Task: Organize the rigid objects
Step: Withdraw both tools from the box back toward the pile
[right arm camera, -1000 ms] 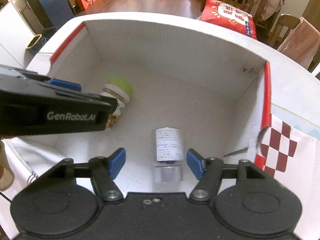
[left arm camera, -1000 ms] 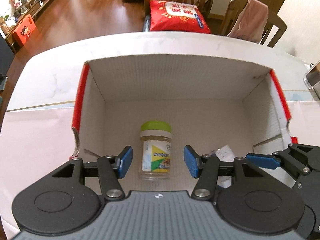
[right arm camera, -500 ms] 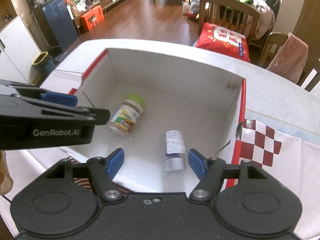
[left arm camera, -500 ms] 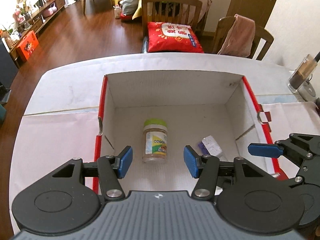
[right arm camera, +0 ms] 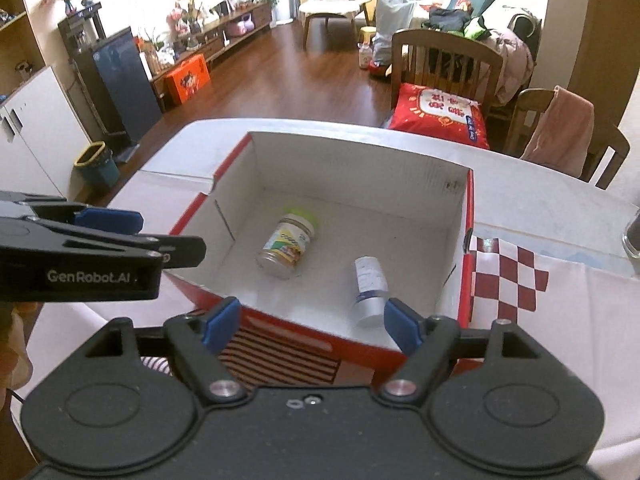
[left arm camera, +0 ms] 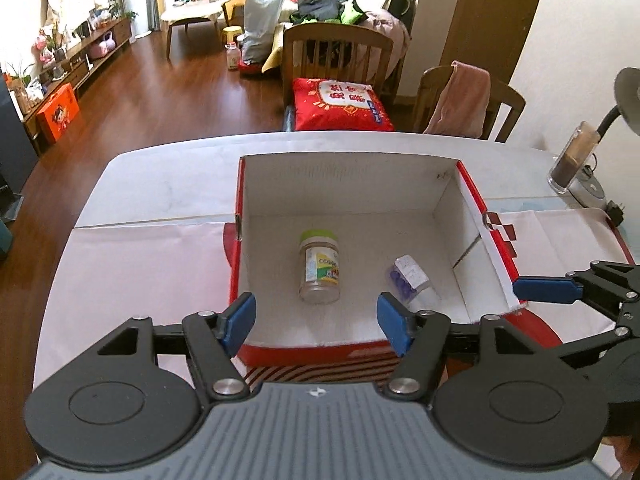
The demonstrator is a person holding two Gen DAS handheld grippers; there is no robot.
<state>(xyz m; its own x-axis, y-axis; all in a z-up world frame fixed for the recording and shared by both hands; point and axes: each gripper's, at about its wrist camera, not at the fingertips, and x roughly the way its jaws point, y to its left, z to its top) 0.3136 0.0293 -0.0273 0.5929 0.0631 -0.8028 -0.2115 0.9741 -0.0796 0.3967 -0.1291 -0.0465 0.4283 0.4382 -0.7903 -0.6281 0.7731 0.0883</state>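
My right gripper (left arm camera: 536,290) was cut off by the left wrist view's right edge, its second finger unseen. Print on the jar (left arm camera: 320,266) label was too small to read, as on the small bottle (right arm camera: 370,286). The lamp (left arm camera: 628,100) head was cropped.

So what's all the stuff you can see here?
Box: one, red outside and white inside, open, on the table.
Jar: one, clear with green lid, lying inside the box, on its left.
Bottle: one, white label, silver cap, lying inside the box, on its right.
Table: one, white.
Cloth: one, white with red checks, right of the box.
Cushion: one, red, on a chair behind the table.
Chairs: two, wooden.
Left hand-held gripper: black, blue pads, open, empty.
Right hand-held gripper: same, open, empty.
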